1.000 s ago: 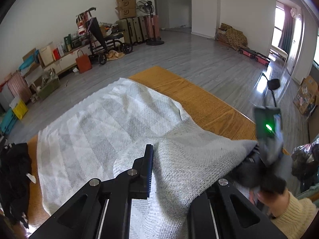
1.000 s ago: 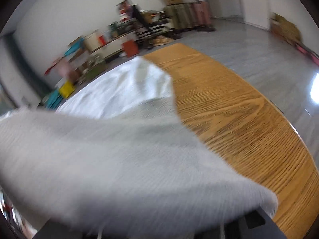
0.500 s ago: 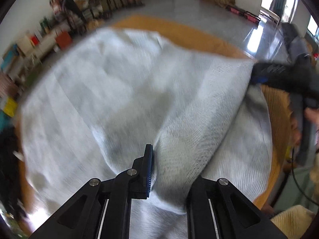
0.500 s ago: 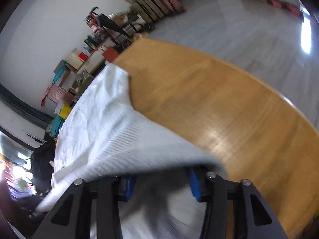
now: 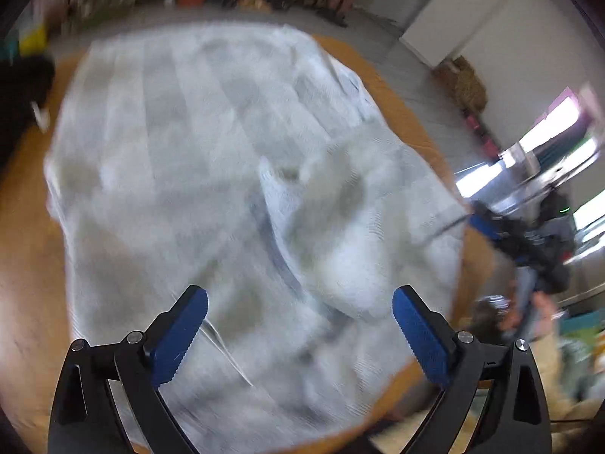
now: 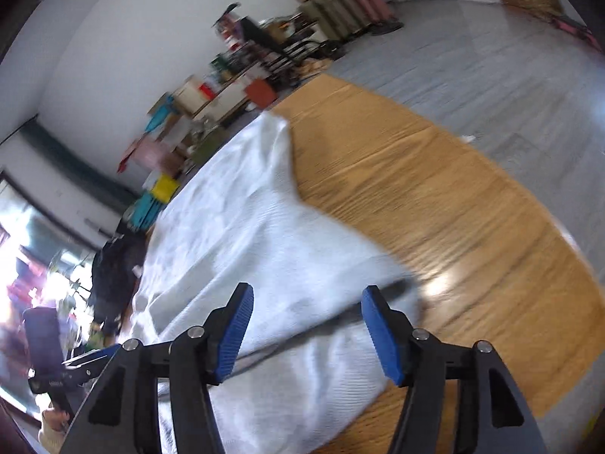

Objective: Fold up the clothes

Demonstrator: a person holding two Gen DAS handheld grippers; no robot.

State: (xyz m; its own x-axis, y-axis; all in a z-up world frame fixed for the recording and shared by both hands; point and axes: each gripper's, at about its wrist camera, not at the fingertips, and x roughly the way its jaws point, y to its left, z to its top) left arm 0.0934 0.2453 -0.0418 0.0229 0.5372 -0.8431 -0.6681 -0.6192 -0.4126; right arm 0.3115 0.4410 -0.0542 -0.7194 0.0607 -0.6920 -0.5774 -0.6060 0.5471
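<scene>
A white and grey knitted garment lies spread over the wooden table, with a rumpled fold lying on top at its near right. My left gripper hovers above it, open, nothing between its blue pads. In the right wrist view the same garment covers the table's left half, its folded near edge just under my right gripper, which is open and holds nothing. The right gripper also shows as a dark blurred shape at the garment's right edge.
Bare table top stretches to the right of the garment. A black garment lies at the table's far left end. Boxes, suitcases and a cart line the far wall across grey floor. A person's hand holds the right tool.
Both grippers have let go of the garment and now stand open. The lifted edge has dropped onto the spread cloth as a fold. Both views are blurred from motion.
</scene>
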